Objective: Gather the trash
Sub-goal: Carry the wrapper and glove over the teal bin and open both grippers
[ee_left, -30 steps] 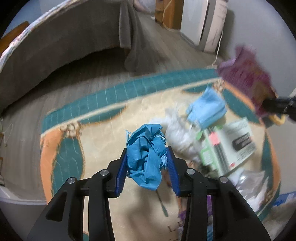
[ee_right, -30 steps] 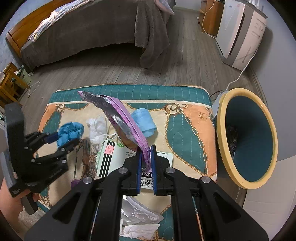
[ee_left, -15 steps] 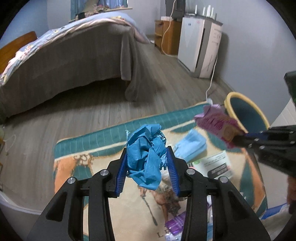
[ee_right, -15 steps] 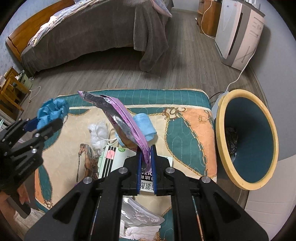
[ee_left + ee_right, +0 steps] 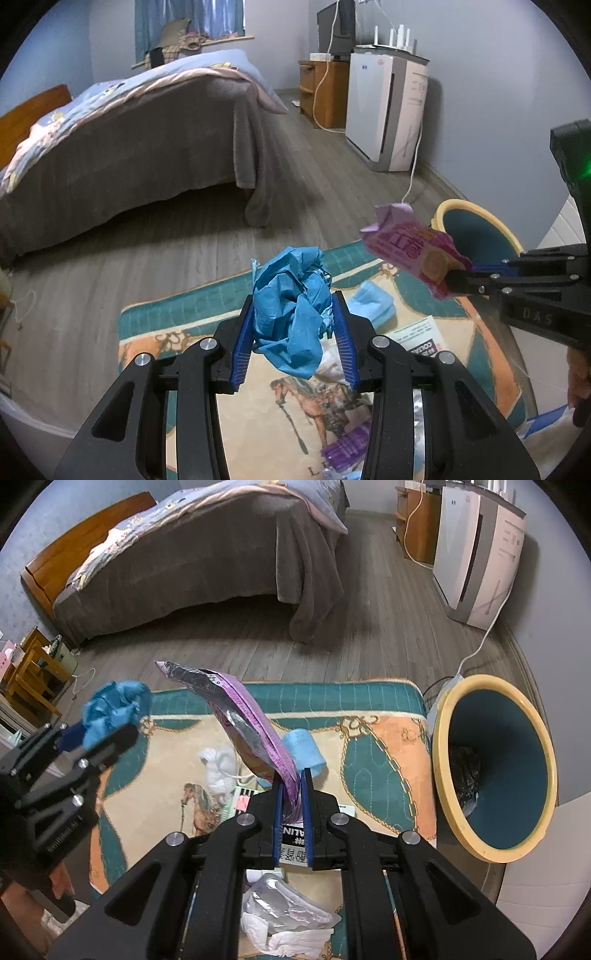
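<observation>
Both hands are loaded here! The left gripper point(image 5: 294, 325) is clamped on a crumpled blue wad point(image 5: 291, 314), its blue pads pressing the bundle from both sides, the wad bulging up above the fingertips and hanging below them. The right gripper point(image 5: 292, 790) has its jaws pinched nearly together on the bottom edge of a purple snack wrapper point(image 5: 243, 716), which rises up and away from the fingertips, leaning to the left, its silver lining showing.

Seen from the left gripper, the right one point(image 5: 458, 282) reaches in from the right side with the wrapper point(image 5: 410, 247) sticking out ahead of it, and just behind that wrapper sits the yellow-rimmed bin point(image 5: 476, 230). Seen from the right gripper, that bin point(image 5: 495, 768) stands off to the right, beside the edge of the horse-patterned rug point(image 5: 369, 760), tilted so its teal inside faces the camera, with some dark scraps at the bottom.

Below both grippers, trash lies on the rug: a light blue mask point(image 5: 304, 747) just beyond the right gripper's fingertips, a white crumpled tissue point(image 5: 218, 768) to their left, a printed paper sheet point(image 5: 421, 334) under the wrapper, and a clear plastic bag point(image 5: 284, 912) close beneath the right gripper's body. A small purple scrap point(image 5: 347, 448) shows between the left gripper's arms. Far ahead stand a bed point(image 5: 207, 554) and a white air purifier point(image 5: 384, 110).
</observation>
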`<state>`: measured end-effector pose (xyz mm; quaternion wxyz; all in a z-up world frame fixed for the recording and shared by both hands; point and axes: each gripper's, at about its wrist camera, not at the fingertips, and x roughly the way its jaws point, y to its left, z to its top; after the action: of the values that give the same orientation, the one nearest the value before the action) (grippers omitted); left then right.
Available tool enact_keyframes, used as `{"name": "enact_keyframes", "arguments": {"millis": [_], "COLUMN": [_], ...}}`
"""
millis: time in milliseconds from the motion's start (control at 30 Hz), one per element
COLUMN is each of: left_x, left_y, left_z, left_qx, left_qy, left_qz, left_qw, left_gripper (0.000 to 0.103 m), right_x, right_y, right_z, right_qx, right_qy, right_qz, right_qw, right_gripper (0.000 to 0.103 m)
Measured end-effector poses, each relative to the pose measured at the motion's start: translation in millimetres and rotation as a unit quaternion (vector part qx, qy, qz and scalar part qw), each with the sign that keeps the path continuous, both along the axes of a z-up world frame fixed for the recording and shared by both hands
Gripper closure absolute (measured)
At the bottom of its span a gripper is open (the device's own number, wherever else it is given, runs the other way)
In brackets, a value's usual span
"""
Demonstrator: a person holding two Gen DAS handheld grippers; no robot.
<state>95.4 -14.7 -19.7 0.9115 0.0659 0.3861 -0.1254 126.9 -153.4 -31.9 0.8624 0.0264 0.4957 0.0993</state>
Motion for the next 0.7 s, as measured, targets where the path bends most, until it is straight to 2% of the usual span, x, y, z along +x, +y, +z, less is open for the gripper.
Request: {"name": "enact_keyframes", "arguments": {"millis": [400, 700], "left_x": [-3.3, -2.0], "left_y": [-22.5, -63.6], "left_z": [6.0, -0.4], "left_qx": [0.000, 0.002], "left_qy": [-0.007, 0.000], "left_qz": [-0.020, -0.058], "left_qw": [0.9998, 0.9983], "left_gripper": [0.061, 0.061], "right_x": [0.1, -2.4], "right_y": [-23.3, -72.4], "right_z": [16.8, 31.6], "right_qx": [-0.018, -0.029], "right_qy": [-0.029, -0.049], "right_qz": [-0.004, -0.025], "right_qw": [0.999, 0.998], "right_gripper": [0.095, 0.095]}}
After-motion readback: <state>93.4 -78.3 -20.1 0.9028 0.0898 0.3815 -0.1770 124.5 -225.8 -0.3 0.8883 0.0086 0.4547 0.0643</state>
